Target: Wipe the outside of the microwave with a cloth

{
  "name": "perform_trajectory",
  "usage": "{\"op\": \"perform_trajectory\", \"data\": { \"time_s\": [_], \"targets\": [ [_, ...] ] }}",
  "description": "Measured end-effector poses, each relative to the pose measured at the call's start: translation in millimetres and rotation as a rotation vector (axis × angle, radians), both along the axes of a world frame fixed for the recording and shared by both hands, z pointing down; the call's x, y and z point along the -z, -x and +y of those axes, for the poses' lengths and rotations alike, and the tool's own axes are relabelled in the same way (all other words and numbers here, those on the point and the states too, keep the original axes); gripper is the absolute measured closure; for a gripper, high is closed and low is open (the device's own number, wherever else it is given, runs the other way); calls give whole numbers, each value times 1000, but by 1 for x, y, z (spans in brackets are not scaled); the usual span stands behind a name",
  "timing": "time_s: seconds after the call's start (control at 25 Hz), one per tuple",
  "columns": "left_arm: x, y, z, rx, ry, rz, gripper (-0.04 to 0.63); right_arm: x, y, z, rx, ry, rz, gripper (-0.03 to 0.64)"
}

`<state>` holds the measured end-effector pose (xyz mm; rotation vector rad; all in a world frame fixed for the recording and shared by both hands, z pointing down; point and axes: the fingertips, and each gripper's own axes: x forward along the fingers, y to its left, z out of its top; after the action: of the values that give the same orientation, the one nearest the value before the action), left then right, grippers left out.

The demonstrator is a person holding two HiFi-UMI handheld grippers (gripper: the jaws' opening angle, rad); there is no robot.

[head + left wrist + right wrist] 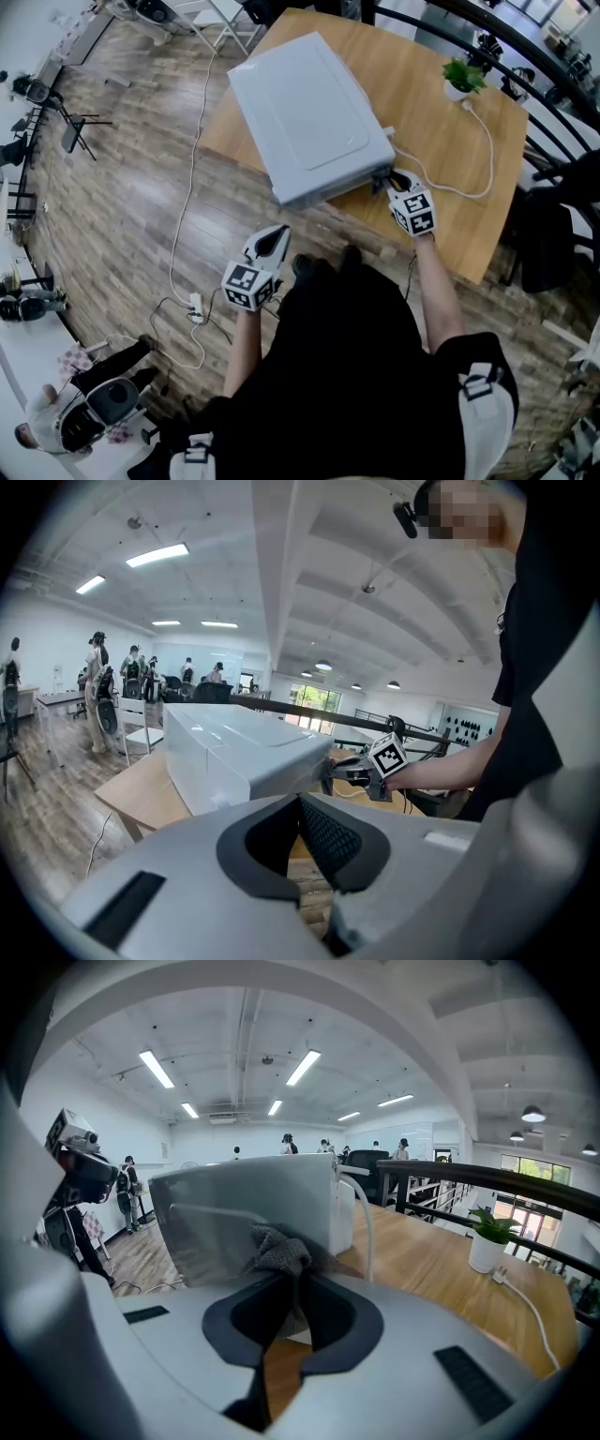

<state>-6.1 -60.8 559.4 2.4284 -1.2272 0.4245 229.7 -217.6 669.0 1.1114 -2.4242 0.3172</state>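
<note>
Our right gripper point(395, 181) has its fingers clenched on the grey cloth point(281, 1252), at the near wall of the white microwave point(309, 112). That wall stretches leftward from it. Our left gripper point(273, 238), fingers closed on nothing, hangs off the wooden surface point(450, 197), well apart.

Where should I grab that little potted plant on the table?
Probably by the white pot: come in level from the side and close across its round wall. It stands upright and the leaves spread over its top, so a grip from above would likely crush them.
</note>
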Motion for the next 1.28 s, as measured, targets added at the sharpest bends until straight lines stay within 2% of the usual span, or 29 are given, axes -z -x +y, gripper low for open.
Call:
{"op": "perform_trajectory", "data": {
  "time_s": [0.64, 1.0, 1.28],
  "targets": [
    [-6, -6, -4, -2, -6, 24, 594, -6, 11, 9, 31, 28, 11, 584],
    [-6, 2, -6, 13, -13, 29, 594, -12, 40, 19, 111, 24, 24, 583],
    [-8, 14, -1, 32, -12, 35, 594, -7, 54, 22, 131, 19, 23, 583]
  ]
}}
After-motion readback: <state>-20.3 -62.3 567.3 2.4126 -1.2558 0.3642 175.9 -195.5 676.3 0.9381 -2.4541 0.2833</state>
